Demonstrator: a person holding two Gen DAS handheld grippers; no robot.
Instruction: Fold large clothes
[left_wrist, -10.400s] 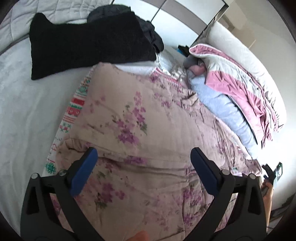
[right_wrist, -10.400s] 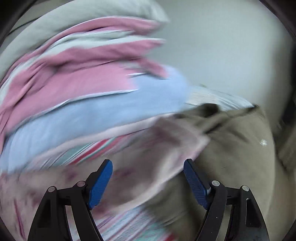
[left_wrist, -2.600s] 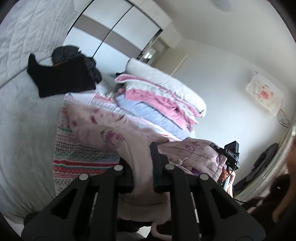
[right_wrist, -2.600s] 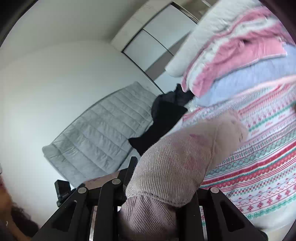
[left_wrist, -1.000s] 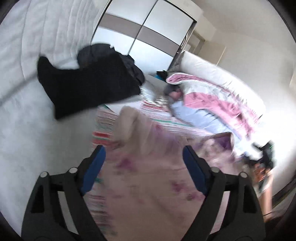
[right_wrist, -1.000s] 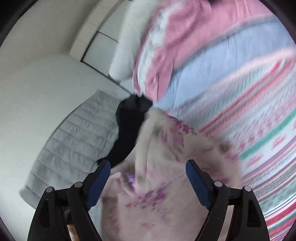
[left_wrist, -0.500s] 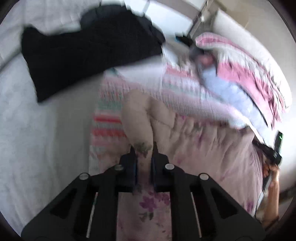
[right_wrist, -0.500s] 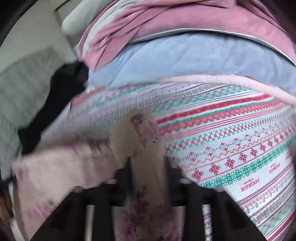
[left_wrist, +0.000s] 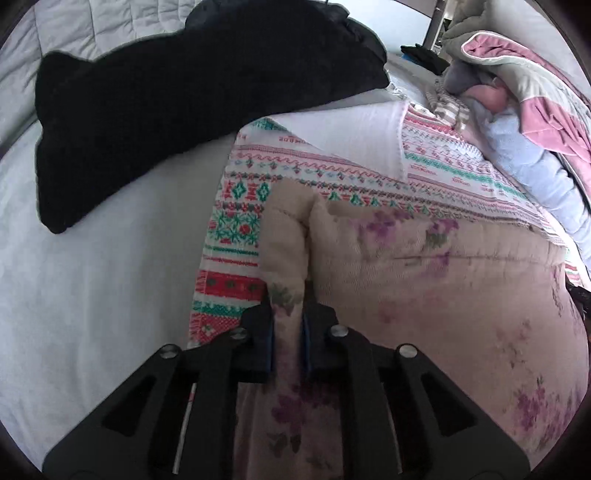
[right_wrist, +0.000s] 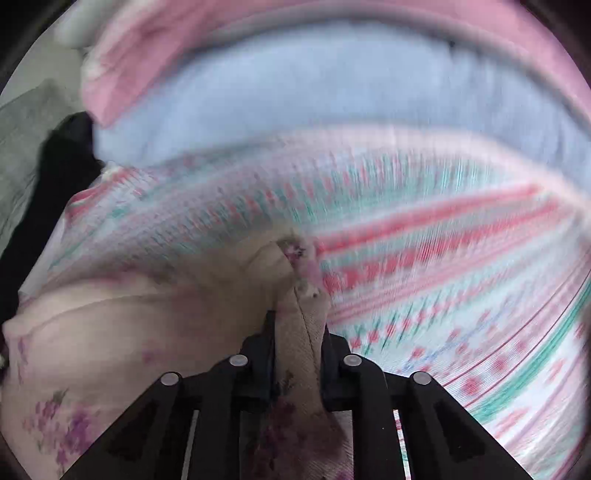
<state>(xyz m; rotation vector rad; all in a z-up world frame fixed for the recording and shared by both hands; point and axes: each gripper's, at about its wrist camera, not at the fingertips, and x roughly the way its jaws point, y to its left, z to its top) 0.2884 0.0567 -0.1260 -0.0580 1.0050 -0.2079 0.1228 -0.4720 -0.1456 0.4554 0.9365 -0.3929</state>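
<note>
A beige padded garment with purple flowers (left_wrist: 424, 280) lies on a patterned red, green and white blanket (left_wrist: 236, 221) on the bed. My left gripper (left_wrist: 288, 314) is shut on the garment's left corner, which sticks up between the fingers. My right gripper (right_wrist: 297, 332) is shut on another corner of the same garment (right_wrist: 110, 332), over the patterned blanket (right_wrist: 443, 277). The right wrist view is blurred by motion.
A black garment (left_wrist: 166, 92) lies on the grey-white bedspread (left_wrist: 92, 295) at the upper left. A pile of pink, grey and light blue bedding (left_wrist: 535, 110) lies at the right, and also fills the top of the right wrist view (right_wrist: 314, 81).
Both grippers were open a second ago and have shut on the garment's corners. They have drawn the garment's edge back over the patterned blanket.
</note>
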